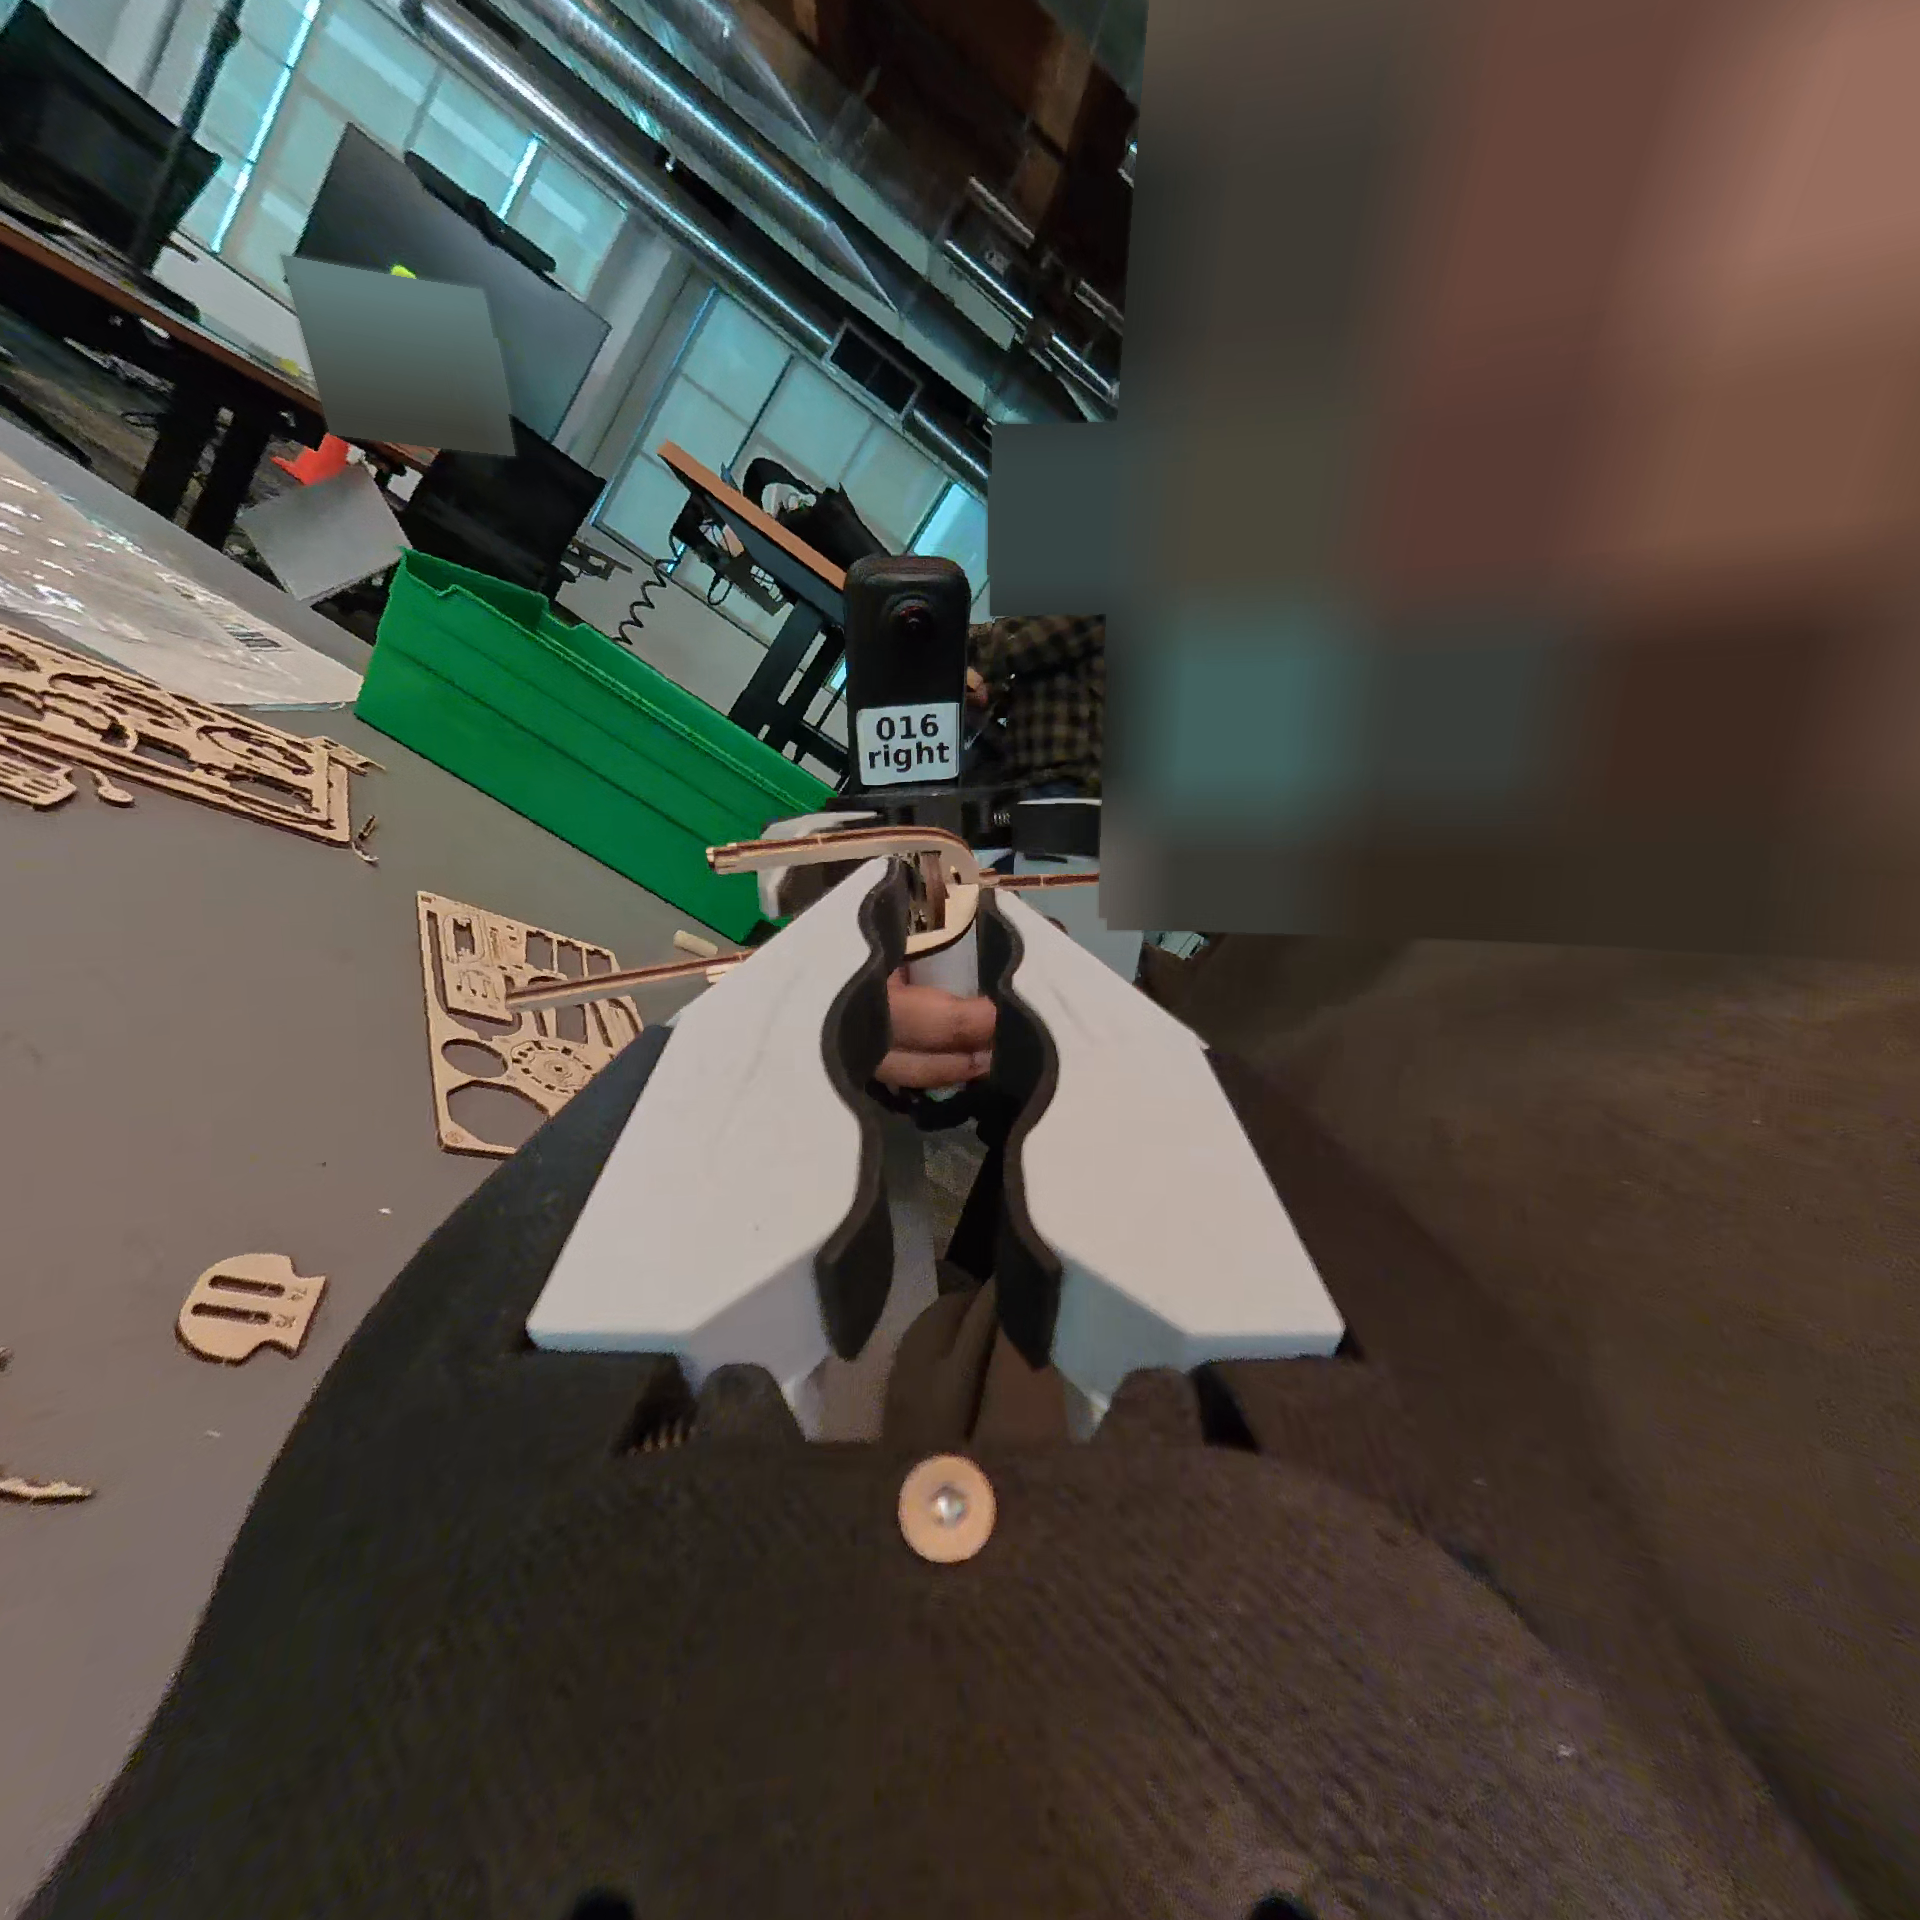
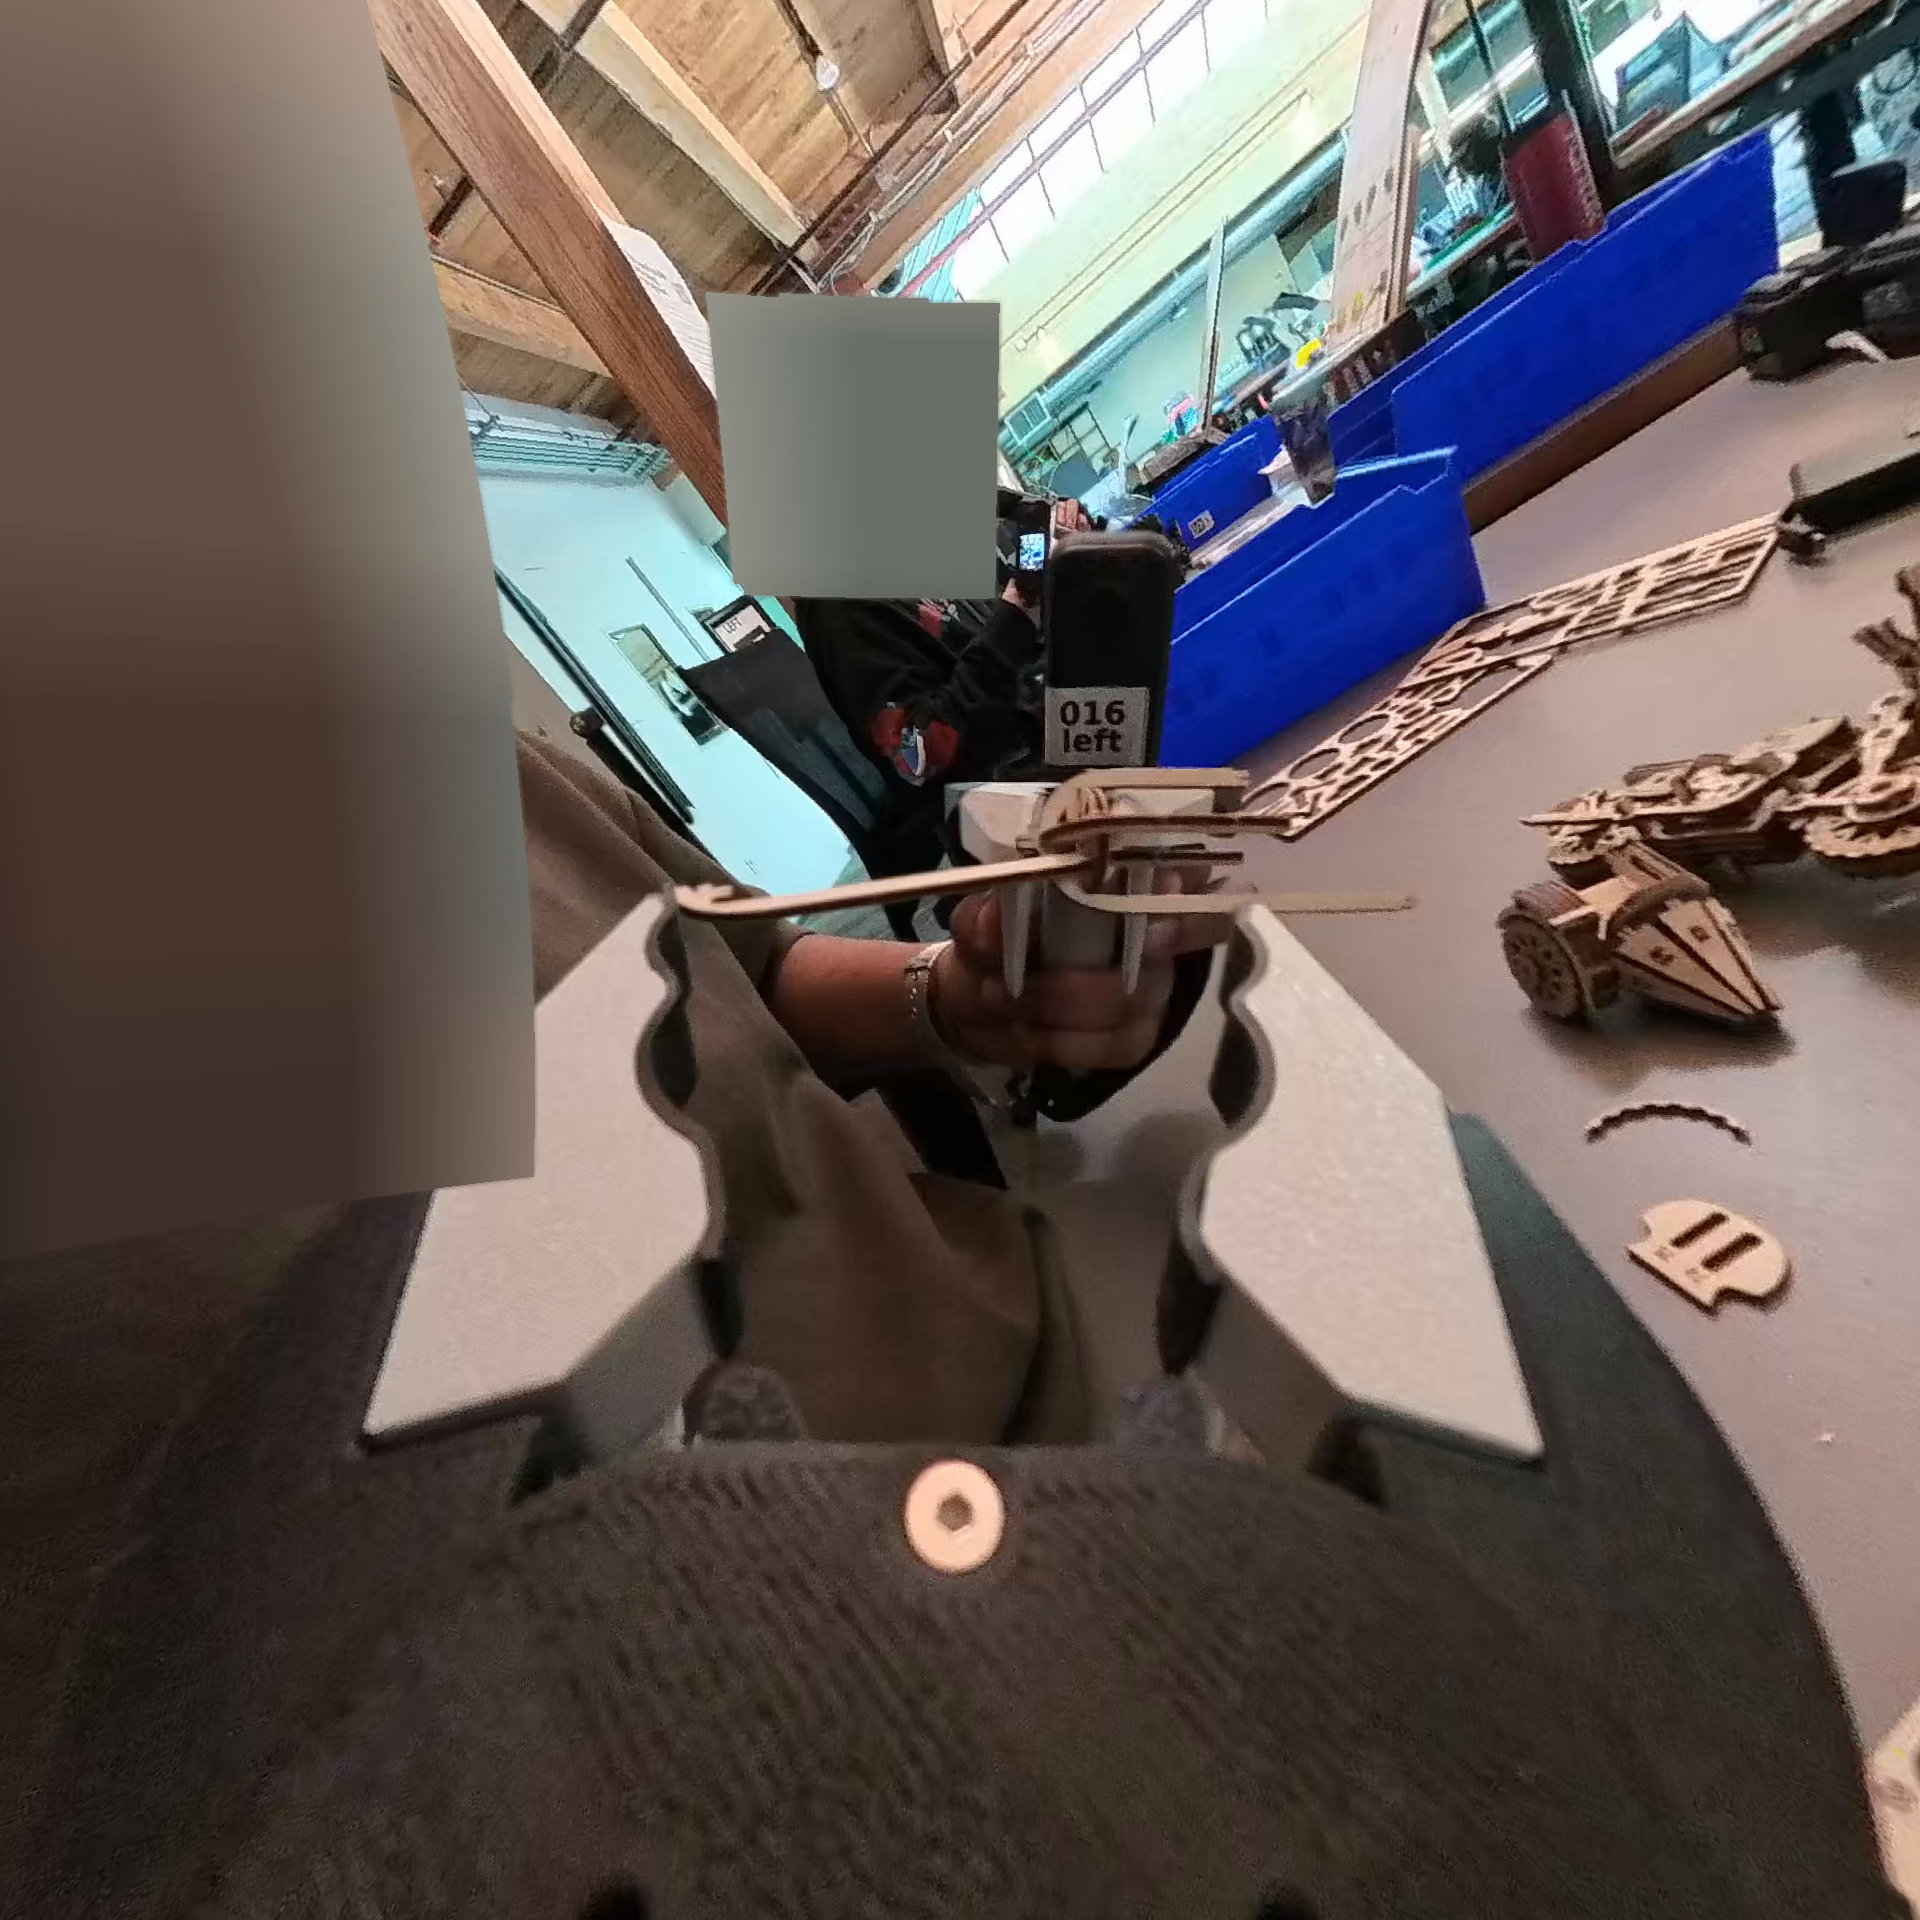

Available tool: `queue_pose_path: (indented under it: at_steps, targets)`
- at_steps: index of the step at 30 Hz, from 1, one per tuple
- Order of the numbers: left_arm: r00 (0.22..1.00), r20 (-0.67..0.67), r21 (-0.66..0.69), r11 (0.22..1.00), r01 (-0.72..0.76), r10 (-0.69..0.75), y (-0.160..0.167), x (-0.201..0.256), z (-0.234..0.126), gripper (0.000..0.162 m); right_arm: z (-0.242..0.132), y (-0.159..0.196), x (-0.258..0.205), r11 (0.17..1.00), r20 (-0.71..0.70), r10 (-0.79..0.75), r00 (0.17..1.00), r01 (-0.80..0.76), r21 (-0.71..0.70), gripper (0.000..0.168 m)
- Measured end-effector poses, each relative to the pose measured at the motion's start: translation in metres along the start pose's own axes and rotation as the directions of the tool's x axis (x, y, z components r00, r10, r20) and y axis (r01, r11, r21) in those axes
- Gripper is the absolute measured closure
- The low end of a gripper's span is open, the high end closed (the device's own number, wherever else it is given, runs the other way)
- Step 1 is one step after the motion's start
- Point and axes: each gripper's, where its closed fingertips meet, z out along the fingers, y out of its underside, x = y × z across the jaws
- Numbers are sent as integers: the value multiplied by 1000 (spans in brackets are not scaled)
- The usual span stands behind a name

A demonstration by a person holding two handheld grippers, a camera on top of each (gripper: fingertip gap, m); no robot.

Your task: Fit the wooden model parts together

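My left gripper (image 1: 930, 896) is shut on a small wooden model assembly (image 1: 940, 914) of layered laser-cut parts, held up above the table. A curved strip (image 1: 831, 847) and a long thin stick (image 1: 623, 982) jut out from it to the left. In the right wrist view the same assembly (image 2: 1132, 831) sits in the left gripper's fingers (image 2: 1015, 935), facing me. My right gripper (image 2: 956, 925) is open wide and empty, just in front of the assembly. The long strip (image 2: 883, 894) spans across above its fingertips, with the hooked end by the left fingertip (image 2: 665, 935).
The grey table (image 1: 208, 1039) holds cut-out wooden sheets (image 1: 177, 727) (image 2: 1507, 675), a small two-slot piece (image 1: 249, 1320) (image 2: 1709, 1262), a curved toothed piece (image 2: 1668, 1122) and built wooden models (image 2: 1631, 945). A green bin (image 1: 561, 727) and blue bins (image 2: 1320, 613) stand at the edges.
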Motion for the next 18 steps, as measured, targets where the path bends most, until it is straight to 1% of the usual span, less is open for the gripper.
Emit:
queue_pose_path:
  at_steps: [5, 12, 15, 18]
  targets:
    - [999, 39, -17, 1000, 8, -7, 8, -6, -2, 150, 3, 5, -1, 998, 65, 58, 996, -58, -1, 72]
    - [998, 55, -42, 999, -5, 7, 11, -7, -1, 150, 6, 10, -3, 998, 87, 60, 994, -58, -25, 74]
    - [998, 63, -51, 999, -2, 5, 14, -9, 1, 151, 5, 9, -6, 999, 95, 47, 994, -45, -25, 82]
    - [998, 60, -51, 999, 5, -2, 14, -8, 1, 151, 4, 10, -6, 999, 86, 30, 996, -27, -37, 83]
